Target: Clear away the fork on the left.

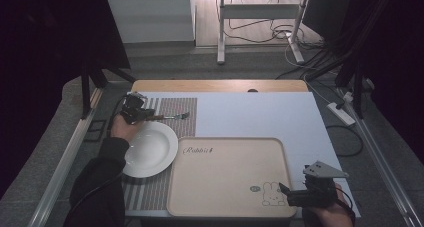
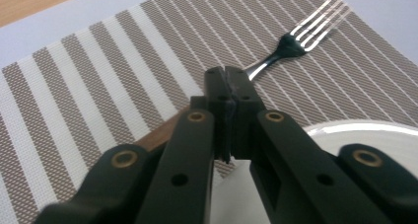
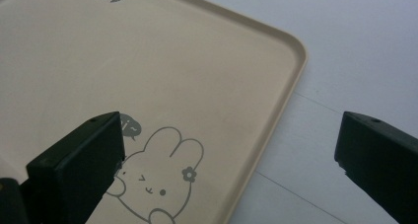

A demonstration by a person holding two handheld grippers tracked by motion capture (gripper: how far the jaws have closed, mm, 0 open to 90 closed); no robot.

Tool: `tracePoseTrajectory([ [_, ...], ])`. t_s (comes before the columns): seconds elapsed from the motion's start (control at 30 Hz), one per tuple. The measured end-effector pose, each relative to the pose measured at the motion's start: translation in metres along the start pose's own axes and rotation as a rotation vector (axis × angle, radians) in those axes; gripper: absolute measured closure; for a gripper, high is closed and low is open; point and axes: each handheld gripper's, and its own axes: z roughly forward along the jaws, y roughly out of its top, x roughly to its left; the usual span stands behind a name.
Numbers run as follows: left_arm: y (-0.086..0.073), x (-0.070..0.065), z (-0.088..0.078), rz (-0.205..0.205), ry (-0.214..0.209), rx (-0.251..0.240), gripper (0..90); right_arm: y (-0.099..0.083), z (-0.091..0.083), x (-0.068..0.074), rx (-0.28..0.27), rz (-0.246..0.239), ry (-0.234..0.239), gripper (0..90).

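A metal fork point(image 1: 176, 116) point(image 2: 291, 44) with a brown handle lies on the striped placemat point(image 1: 175, 104) point(image 2: 98, 86), tines to the right in the high view. My left gripper point(image 1: 145, 116) point(image 2: 227, 81) is shut on the fork's handle, just beyond the white plate point(image 1: 150, 149) point(image 2: 365, 130). My right gripper point(image 1: 290, 193) point(image 3: 229, 135) stands open at the near right, over the corner of the beige tray point(image 1: 230, 172) point(image 3: 148, 61) by its rabbit drawing. Nothing is between its jaws.
The white table sheet point(image 1: 260, 112) stretches bare behind and to the right of the tray. A wooden edge point(image 1: 220, 85) runs along the table's far side. A stand and cables point(image 1: 280, 34) sit on the floor beyond.
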Motion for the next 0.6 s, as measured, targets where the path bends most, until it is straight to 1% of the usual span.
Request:
tracePoseTrajectory([
  [0.03,0.0,0.0,0.0,0.0,0.0,0.0,88.9,0.0,0.0,0.0,0.001,0.001,0.001,0.0],
  [0.07,0.001,0.003,0.001,-0.004,0.006,0.008,88.9,0.0,0.0,0.0,0.001,0.001,0.001,0.0],
  [0.17,0.004,0.013,0.006,-0.007,0.023,0.046,89.0,0.0,0.0,0.0,0.0,-0.002,0.002,0.0],
  [0.23,0.004,0.018,0.009,-0.007,0.047,0.069,89.0,0.0,0.0,0.0,0.0,-0.002,0.002,0.0],
  [0.4,0.004,0.029,0.019,-0.023,0.084,0.138,88.9,0.0,0.0,0.0,-0.001,-0.001,0.004,0.0],
  [0.43,0.002,0.031,0.021,-0.029,0.086,0.162,88.8,0.0,0.0,0.0,-0.002,-0.001,0.004,0.0],
  [0.53,0.0,0.032,0.022,-0.039,0.083,0.174,87.7,0.0,0.0,0.0,-0.003,-0.002,0.006,0.0],
  [0.6,-0.003,0.031,0.022,-0.036,0.078,0.191,87.6,0.0,-0.001,0.001,-0.01,-0.011,0.003,0.0],
])
